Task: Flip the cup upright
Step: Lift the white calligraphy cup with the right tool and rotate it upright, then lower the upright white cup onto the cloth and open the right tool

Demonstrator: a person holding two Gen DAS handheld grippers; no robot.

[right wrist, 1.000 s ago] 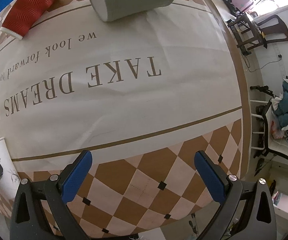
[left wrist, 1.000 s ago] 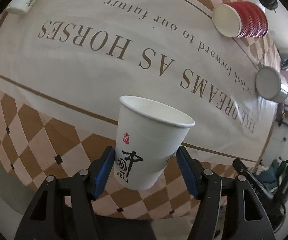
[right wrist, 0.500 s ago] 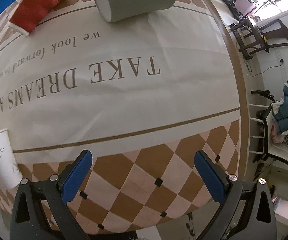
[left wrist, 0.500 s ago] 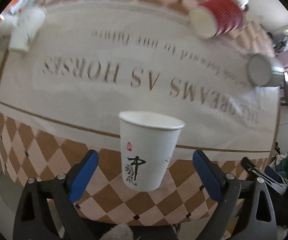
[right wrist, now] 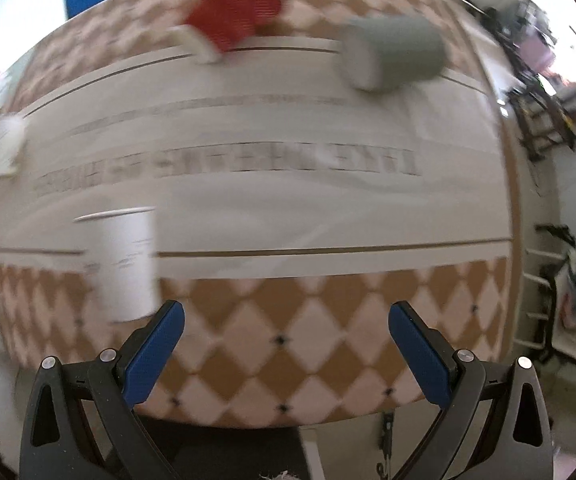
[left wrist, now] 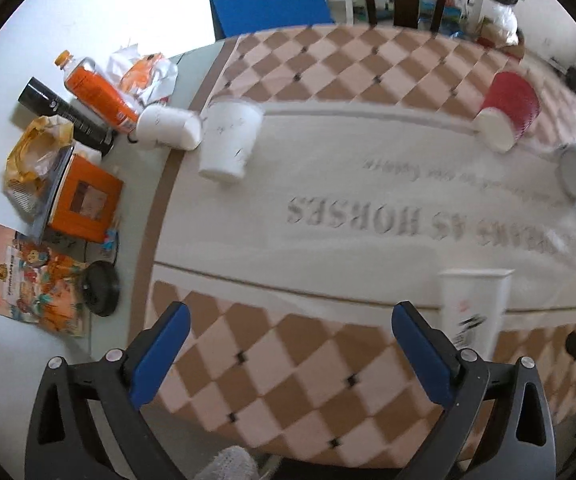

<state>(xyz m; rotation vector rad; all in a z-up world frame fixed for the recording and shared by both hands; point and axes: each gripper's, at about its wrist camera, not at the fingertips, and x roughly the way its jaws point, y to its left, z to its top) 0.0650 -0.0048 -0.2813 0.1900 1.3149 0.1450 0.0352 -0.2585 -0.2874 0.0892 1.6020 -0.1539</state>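
White cup (left wrist: 472,312) stands upright on the tablecloth (left wrist: 327,240), free, just right of the left gripper (left wrist: 288,352). Both grippers' fingers spread, holding nothing; right gripper (right wrist: 286,354) likewise idle. Judged: one flip done. Next needs a reach to a cup lying sideways, red cup (right wrist: 232,16) or grey cup (right wrist: 391,54).

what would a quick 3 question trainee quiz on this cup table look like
1. True or false: the white printed cup stands upright on the tablecloth.
2. Which lies on its side? A) red cup B) white printed cup
3. Fill in: the left gripper and right gripper are both ____.

Key: 1 true; 2 A; 3 open
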